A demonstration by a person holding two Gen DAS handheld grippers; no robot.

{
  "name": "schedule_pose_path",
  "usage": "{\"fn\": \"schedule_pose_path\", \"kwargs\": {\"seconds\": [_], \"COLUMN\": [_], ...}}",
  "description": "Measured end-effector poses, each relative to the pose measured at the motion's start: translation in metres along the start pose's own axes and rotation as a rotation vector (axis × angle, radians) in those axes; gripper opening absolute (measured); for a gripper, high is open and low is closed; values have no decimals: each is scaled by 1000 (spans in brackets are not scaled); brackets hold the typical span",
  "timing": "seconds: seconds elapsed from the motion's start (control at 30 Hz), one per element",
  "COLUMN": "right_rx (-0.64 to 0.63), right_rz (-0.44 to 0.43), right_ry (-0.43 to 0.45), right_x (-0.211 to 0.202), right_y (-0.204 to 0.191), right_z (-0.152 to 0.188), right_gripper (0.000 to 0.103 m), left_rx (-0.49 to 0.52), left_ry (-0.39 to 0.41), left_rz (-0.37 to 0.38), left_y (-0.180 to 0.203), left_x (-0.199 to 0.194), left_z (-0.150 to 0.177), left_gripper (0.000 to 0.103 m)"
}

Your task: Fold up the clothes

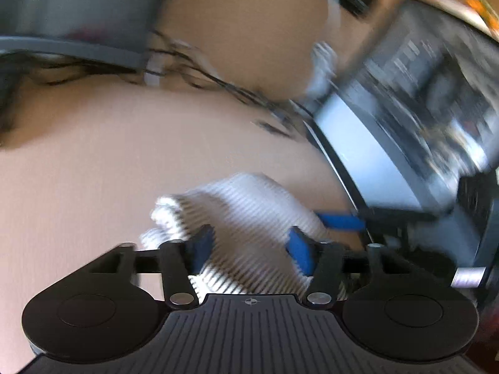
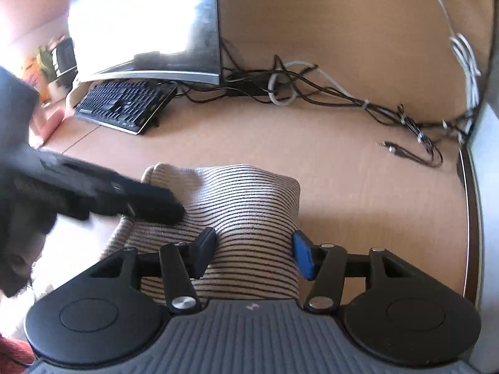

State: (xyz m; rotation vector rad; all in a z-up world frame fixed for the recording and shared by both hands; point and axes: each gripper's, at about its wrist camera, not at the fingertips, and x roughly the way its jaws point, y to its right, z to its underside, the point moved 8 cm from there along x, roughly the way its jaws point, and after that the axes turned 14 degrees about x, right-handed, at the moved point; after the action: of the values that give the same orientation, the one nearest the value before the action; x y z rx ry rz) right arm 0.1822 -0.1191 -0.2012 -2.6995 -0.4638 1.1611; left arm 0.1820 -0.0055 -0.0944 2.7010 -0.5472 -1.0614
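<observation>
Folded striped garment (image 2: 237, 218) lies on the wooden desk (image 2: 358, 171), long axis running away toward the monitor (image 2: 146, 21), beneath both parted grippers, left (image 1: 249, 246) and right (image 2: 254, 249), neither visibly clamping it.

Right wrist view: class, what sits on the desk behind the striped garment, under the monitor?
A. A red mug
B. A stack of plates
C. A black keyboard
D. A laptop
C: a black keyboard lies tilted beneath the monitor, beyond the striped garment on the desk.
</observation>
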Motion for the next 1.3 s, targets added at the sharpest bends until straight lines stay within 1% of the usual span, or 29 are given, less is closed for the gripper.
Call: {"fn": "schedule_pose_path", "kwargs": {"seconds": [0.03, 0.07, 0.1, 0.2, 0.27, 0.3, 0.33, 0.37, 0.43, 0.5, 0.57, 0.63, 0.7, 0.77, 0.9, 0.97, 1.03, 1.13, 1.23, 1.3], "right_rx": [-6, -17, -29, -62, -78, -76, -75, -68, -55, -40, -21, 2, 25, 50, 110, 161, 206, 205, 175, 167], "right_rz": [-11, -24, -35, -70, -97, -111, -126, -137, -155, -169, -174, -175, -178, -187, -237, -258, -283, -305, -317, -327], "right_ry": [-2, -5, -8, -15, -23, -26, -29, -31, -35, -42, -55, -71, -90, -123, -198, -230, -252, -276, -285, -288], "right_x": [0, -1, -1, -2, -5, -7, -9, -11, -15, -19, -20, -19, -17, -13, -1, 6, 11, 21, 33, 45], "right_y": [1, -1, 0, 0, -1, -1, -1, 0, 2, 4, 6, 8, 9, 12, 16, 19, 19, 8, -10, -26], "right_z": [0, -1, -1, 1, 1, 1, 1, -1, -1, 0, 2, 6, 10, 15, 24, 27, 26, 24, 17, 10], "right_gripper": [54, 54, 55, 57, 58, 58, 59, 59, 59, 63, 72, 77, 79, 84, 84, 84, 84, 83, 83, 83], "left_rx": [-49, -98, -140, -205, -198, -188, -187, -194, -212, -213, -205, -193, -182, -180, -198, -236, -268, -263, -278, -289], "left_ry": [15, 30, 35, -16, -73, -104, -131, -150, -156, -155, -157, -160, -164, -168, -169, -152, -132, -120, -111, -102], "left_rz": [-41, -83, -115, -126, -153, -186, -211, -215, -194, -192, -197, -198, -197, -184, -135, -90, -45, -39, -54, -76], "left_y": [-2, -4, -4, 9, 19, 21, 21, 21, 21, 22, 22, 21, 23, 25, 26, 23, 20, 12, -9, -28], "left_x": [-10, -21, -28, -25, -11, -4, 1, 6, 9, 12, 13, 13, 14, 15, 17, 14, 11, 7, 0, -8], "left_z": [1, 1, 3, 20, 34, 42, 48, 55, 61, 63, 63, 62, 62, 64, 72, 76, 78, 79, 75, 71], "left_gripper": [88, 92, 92, 95, 95, 95, 91, 88, 88, 88, 88, 88, 88, 88, 86, 79, 76, 75, 75, 75]}}
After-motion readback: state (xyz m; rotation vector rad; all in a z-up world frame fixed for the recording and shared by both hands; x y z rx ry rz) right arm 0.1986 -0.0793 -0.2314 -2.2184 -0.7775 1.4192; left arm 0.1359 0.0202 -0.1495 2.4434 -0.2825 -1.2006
